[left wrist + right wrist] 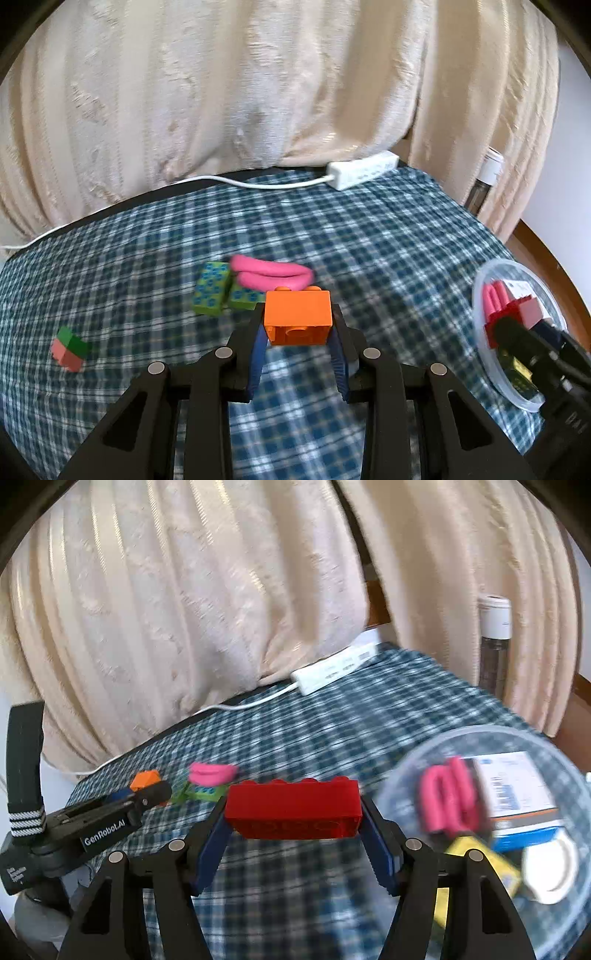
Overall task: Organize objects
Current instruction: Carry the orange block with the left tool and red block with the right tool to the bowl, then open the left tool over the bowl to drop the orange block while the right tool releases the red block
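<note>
The orange brick (297, 317) is pinched by the left hand-held gripper (298, 332) over the checked worktop (369, 240); the red brick (293, 808) is clamped endwise by the right hand-held gripper (293, 823), the clear bowl (406, 775) at three o'clock; a crowded bowl could bounce either out.

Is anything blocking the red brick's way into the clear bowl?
Nothing visible. The right gripper holds the red brick above the checked cloth, with open space toward the clear bowl; that already holds several items.
</note>
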A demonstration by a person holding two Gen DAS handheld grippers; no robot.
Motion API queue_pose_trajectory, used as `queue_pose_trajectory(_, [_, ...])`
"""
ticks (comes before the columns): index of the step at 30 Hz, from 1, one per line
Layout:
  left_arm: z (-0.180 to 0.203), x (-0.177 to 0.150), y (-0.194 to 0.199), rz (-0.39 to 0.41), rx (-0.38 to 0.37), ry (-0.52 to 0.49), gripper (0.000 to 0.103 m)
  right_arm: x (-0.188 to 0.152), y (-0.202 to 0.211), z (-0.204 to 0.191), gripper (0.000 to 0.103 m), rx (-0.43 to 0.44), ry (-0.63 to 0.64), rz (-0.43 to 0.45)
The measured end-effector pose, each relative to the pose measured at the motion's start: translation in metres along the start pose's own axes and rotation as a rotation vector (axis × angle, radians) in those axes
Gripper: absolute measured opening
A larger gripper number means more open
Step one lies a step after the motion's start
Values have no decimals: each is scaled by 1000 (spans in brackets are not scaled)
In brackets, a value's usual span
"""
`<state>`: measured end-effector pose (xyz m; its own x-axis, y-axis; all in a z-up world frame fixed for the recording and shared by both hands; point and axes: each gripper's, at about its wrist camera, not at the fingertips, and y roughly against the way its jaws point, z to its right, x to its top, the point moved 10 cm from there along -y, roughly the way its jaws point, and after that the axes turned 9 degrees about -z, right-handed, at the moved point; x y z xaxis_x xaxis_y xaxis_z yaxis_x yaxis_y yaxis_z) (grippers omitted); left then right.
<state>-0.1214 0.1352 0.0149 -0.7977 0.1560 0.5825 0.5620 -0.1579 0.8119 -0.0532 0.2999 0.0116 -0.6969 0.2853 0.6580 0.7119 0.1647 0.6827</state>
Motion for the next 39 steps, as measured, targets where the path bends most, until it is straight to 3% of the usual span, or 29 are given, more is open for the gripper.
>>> queue_pose_trajectory(17, [103, -1, 3, -31, -121, -157, 32, 8, 61, 127, 70, -142, -192, 109])
queue_pose_trajectory(39, [203, -13, -19, -102, -238, -343, 32, 5, 66, 187, 70, -177, -287, 119])
